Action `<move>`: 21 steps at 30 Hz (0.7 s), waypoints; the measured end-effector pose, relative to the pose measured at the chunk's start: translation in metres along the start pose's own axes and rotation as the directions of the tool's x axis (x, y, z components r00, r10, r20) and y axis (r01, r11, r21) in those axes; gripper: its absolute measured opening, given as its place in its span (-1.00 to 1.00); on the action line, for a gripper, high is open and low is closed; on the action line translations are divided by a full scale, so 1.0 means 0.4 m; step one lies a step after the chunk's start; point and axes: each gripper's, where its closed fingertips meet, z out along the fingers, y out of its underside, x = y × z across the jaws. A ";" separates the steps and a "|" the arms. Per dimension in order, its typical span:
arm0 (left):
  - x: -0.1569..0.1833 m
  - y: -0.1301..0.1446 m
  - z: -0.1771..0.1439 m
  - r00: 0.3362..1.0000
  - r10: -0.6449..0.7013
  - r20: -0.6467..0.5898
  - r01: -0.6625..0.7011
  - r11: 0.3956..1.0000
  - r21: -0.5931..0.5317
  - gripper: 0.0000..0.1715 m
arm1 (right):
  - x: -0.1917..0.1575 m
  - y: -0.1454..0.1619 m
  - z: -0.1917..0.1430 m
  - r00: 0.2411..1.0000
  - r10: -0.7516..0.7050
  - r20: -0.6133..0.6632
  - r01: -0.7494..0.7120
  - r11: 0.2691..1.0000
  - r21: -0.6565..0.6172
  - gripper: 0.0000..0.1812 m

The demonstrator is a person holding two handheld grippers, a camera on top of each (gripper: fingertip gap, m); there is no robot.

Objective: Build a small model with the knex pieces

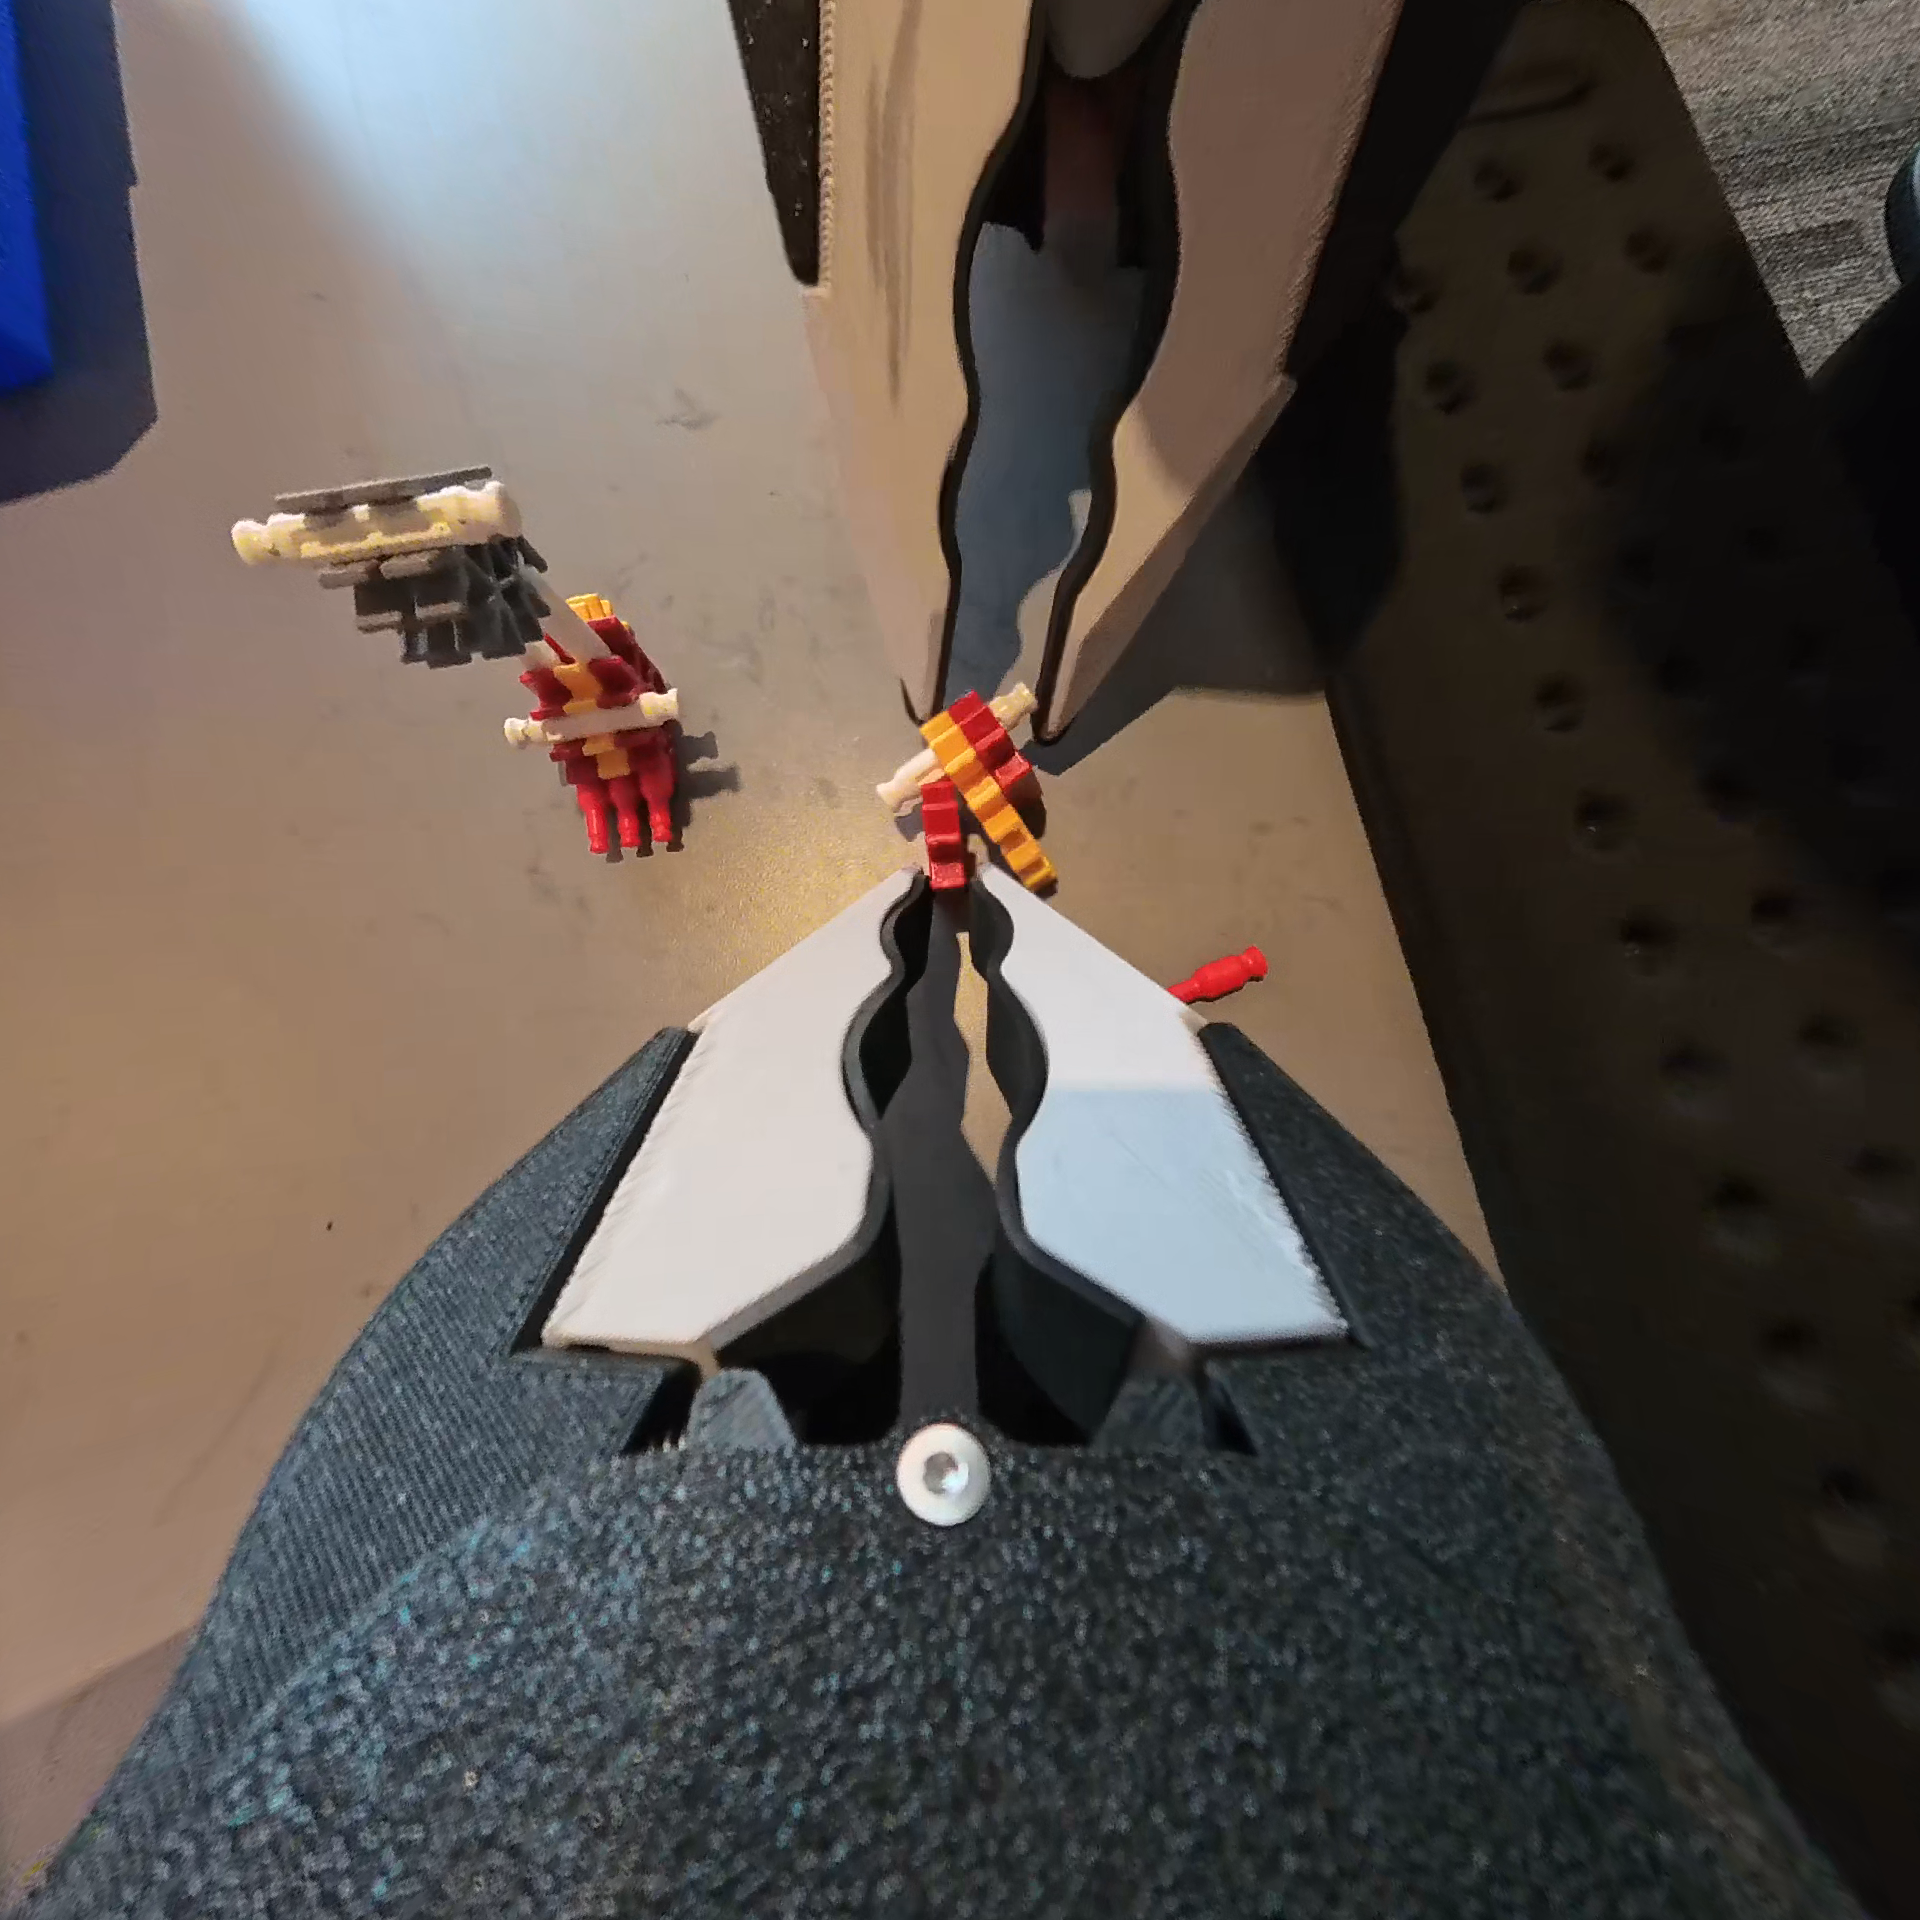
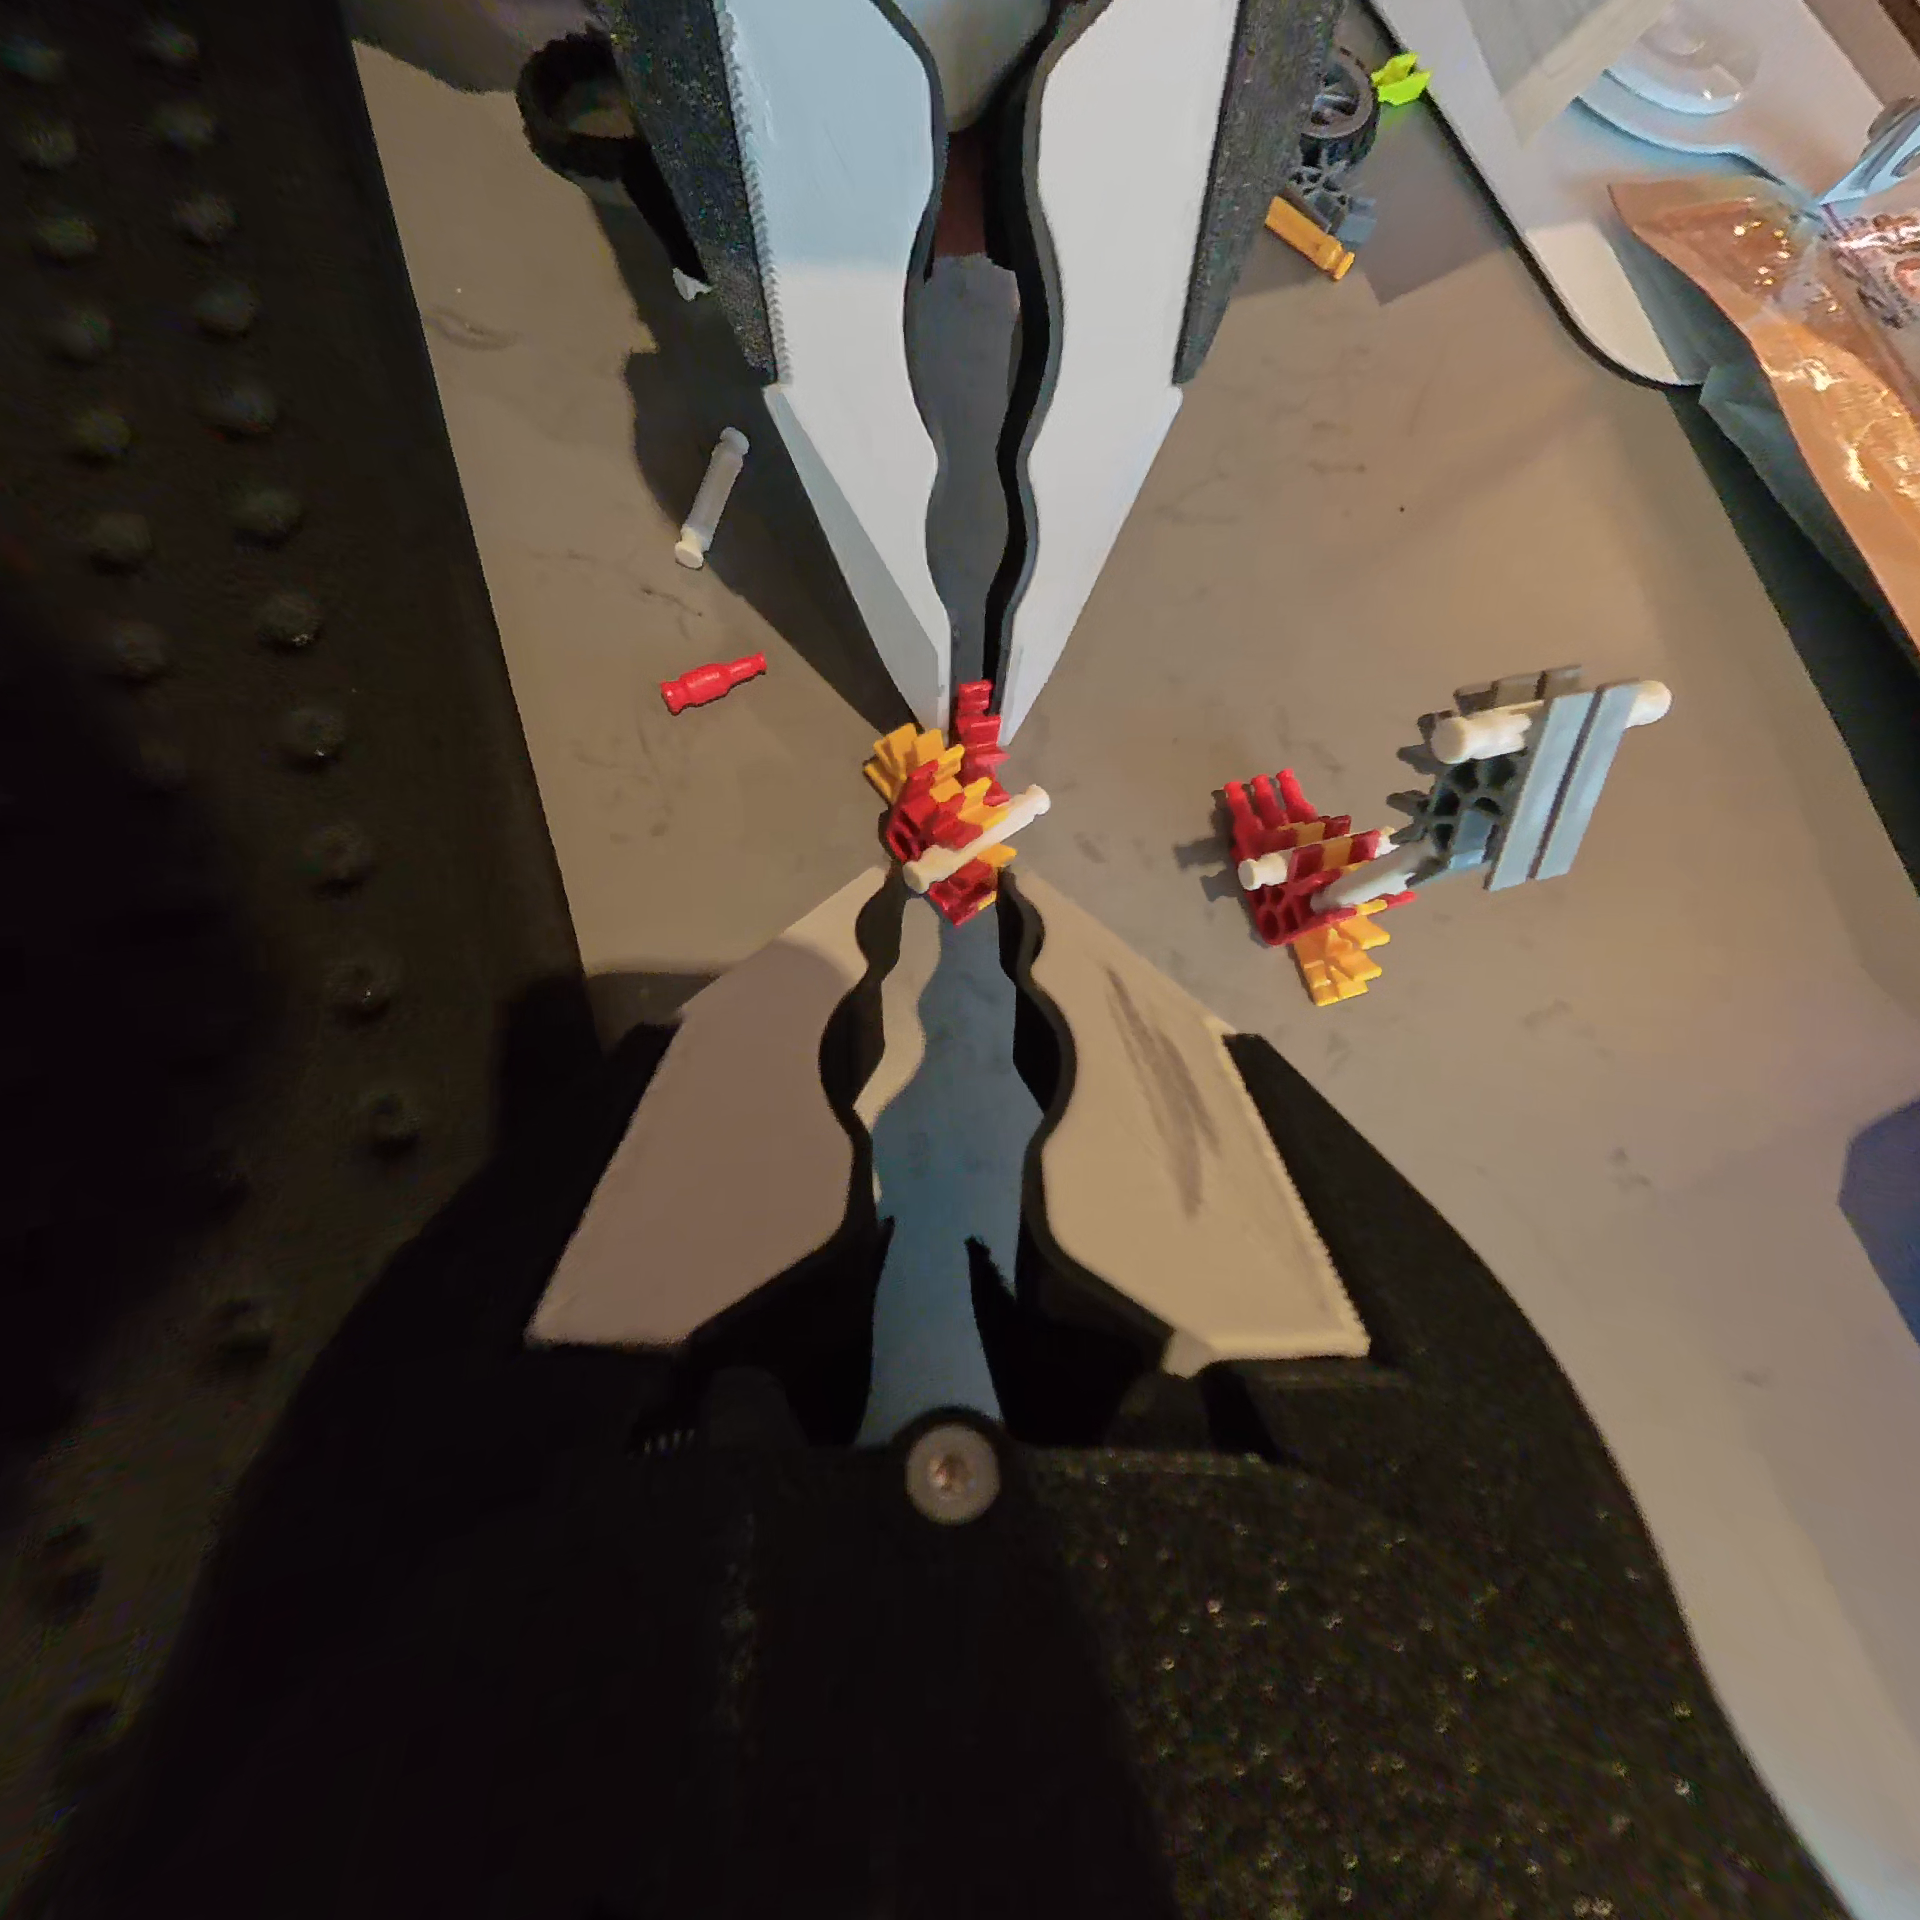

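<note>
A small cluster of red and orange toy connectors on a white rod (image 1: 977,790) is held between both grippers just above the grey table. My left gripper (image 1: 948,881) is shut on its red end piece. My right gripper (image 2: 945,891) is shut on the opposite end of the same cluster (image 2: 951,810). Each gripper shows in the other's view, coming in from the top: the right one (image 1: 979,722) and the left one (image 2: 977,701). A larger assembly of grey, white, red and orange parts (image 1: 499,623) lies apart on the table; it also shows in the right wrist view (image 2: 1403,831).
A loose red rod (image 2: 712,681) and a white rod (image 2: 712,499) lie near the grippers. A black studded mat (image 2: 208,623) borders the table. Black wheels (image 2: 566,114), an orange rod (image 2: 1309,234) and a clear plastic bag (image 2: 1818,364) lie farther off. A blue box (image 1: 21,208) stands at the far left. The tips of both grippers are at nearly the same place.
</note>
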 end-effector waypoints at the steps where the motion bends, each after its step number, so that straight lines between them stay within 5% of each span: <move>1: 0.000 0.000 0.000 1.000 -0.002 -0.001 0.002 1.000 0.001 -0.93 | -0.001 0.001 0.001 1.000 -0.003 -0.002 0.003 1.000 -0.005 -0.81; 21: 0.003 -0.008 0.011 1.000 0.005 0.008 -0.005 1.000 -0.012 -0.93 | 0.010 0.003 -0.034 0.996 0.037 -0.081 -0.034 0.999 0.038 -0.88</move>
